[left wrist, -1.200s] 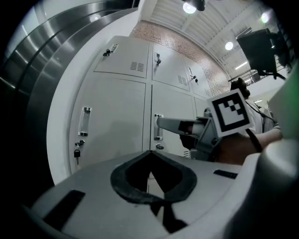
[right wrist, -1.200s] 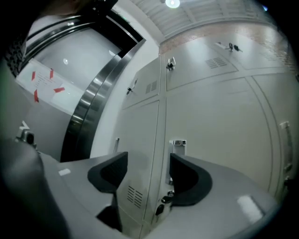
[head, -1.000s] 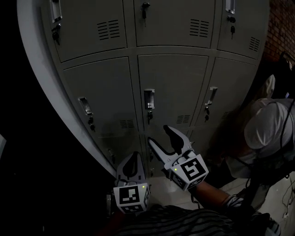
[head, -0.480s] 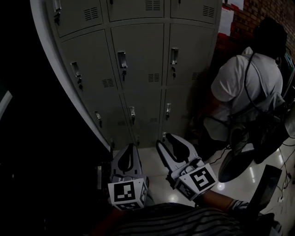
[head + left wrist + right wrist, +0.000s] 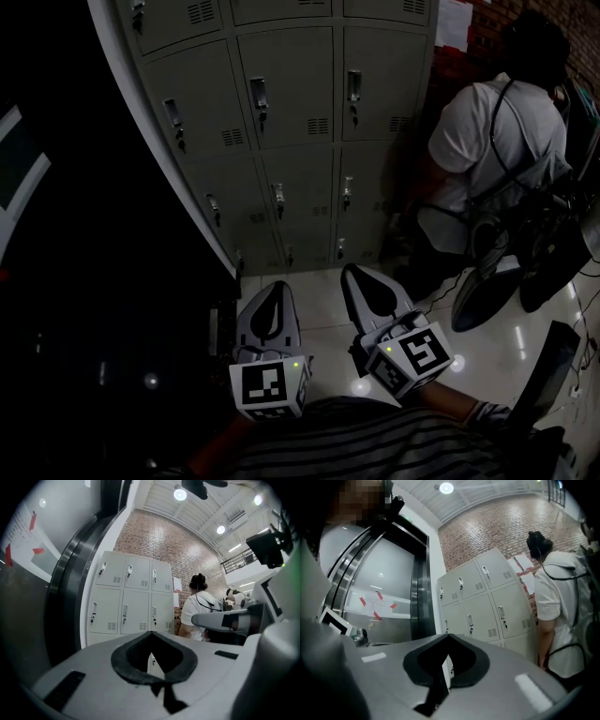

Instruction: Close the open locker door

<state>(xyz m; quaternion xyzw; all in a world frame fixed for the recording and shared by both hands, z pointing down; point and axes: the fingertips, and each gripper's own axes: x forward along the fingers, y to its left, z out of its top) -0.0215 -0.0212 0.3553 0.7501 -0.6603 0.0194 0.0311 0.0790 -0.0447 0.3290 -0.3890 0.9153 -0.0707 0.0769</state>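
Note:
The grey bank of lockers [image 5: 291, 112] stands ahead, and every door I can see lies flush with its frame. It also shows in the left gripper view as lockers [image 5: 126, 602] and in the right gripper view as lockers [image 5: 487, 602]. My left gripper [image 5: 272, 289] hangs over the pale floor well short of the lockers, shut with nothing in it. Beside it my right gripper [image 5: 357, 273] is also shut and empty. In their own views the left gripper [image 5: 151, 634] and right gripper [image 5: 449, 637] each show jaw tips meeting.
A person in a white shirt [image 5: 487, 131] crouches just right of the lockers, with dark gear [image 5: 492, 291] and cables on the shiny floor [image 5: 319, 309] beside them. A dark wall [image 5: 103, 281] runs along the left. A brick wall [image 5: 159, 541] rises behind the lockers.
My right gripper's jaws have gone from wide open to shut. Both grippers have drawn back from the lockers, which now sit higher and farther away; the person has come into fuller view.

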